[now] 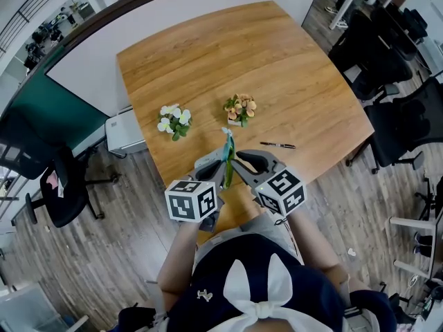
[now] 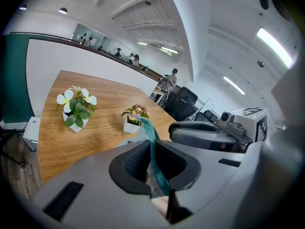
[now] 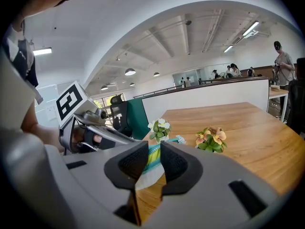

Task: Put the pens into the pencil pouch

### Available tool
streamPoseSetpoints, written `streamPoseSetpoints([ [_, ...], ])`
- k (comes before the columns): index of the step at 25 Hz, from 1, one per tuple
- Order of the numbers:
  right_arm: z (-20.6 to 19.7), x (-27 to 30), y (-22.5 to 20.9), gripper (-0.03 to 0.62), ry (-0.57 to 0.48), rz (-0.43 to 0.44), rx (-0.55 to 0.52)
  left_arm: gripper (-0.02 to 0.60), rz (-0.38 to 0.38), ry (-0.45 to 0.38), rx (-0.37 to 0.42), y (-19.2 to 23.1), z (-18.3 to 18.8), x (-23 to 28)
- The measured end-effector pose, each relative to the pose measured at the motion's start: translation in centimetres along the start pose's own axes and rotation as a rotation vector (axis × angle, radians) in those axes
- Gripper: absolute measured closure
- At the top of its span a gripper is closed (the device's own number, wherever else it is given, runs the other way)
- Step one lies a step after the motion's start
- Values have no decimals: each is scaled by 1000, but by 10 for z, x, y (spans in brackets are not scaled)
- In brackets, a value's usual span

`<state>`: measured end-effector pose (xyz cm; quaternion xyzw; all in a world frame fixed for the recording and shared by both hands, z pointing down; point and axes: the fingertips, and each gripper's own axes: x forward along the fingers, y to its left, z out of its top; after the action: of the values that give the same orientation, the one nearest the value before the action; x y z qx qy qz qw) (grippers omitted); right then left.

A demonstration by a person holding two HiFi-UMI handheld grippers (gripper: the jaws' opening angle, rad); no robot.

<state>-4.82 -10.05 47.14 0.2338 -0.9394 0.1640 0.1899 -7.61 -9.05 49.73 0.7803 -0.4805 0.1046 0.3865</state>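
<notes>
One pen [image 1: 277, 145] lies crosswise on the table [image 1: 208, 61], ahead-right of my released right hand-held gripper [image 1: 242, 162], the nearer one; left hand-held gripper [image 1: 216, 163] clenches the pouch [image 1: 228, 151].

1. The table [image 1: 208, 54] has a wooden top of warm brown colour with visible grain and rounded corners. Most of its surface is bare.
2. The pot with orange flowers [image 1: 240, 108] is a small white pot. It stands upright about in the middle of the table's width.
3. The pot with white flowers [image 1: 174, 122], also small and upright, stands to the left of the orange one in the head view, well apart from it and a little closer to the person.
4. A dark, thin pen [image 1: 277, 145] lies flat to the right of the orange-flower pot, closer to the person's edge, touching neither pot.
</notes>
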Motion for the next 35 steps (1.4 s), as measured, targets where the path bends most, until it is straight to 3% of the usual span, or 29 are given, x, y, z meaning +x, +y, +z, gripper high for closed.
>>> streamPoseSetpoints([
  [8, -6, -7, -22, 497, 20, -44, -19, 535, 17, 2, -9, 11, 4, 0],
  [15, -22, -18, -69, 490, 107, -161, -116, 535, 13, 5, -15, 13, 6, 1],
  [21, -39, -19, -98, 487, 191, -211, -186, 535, 2, 4, -29, 14, 9, 1],
  [35, -120, 7, -147, 488, 538, -222, -452, 535, -16, 14, -42, 17, 13, 7],
])
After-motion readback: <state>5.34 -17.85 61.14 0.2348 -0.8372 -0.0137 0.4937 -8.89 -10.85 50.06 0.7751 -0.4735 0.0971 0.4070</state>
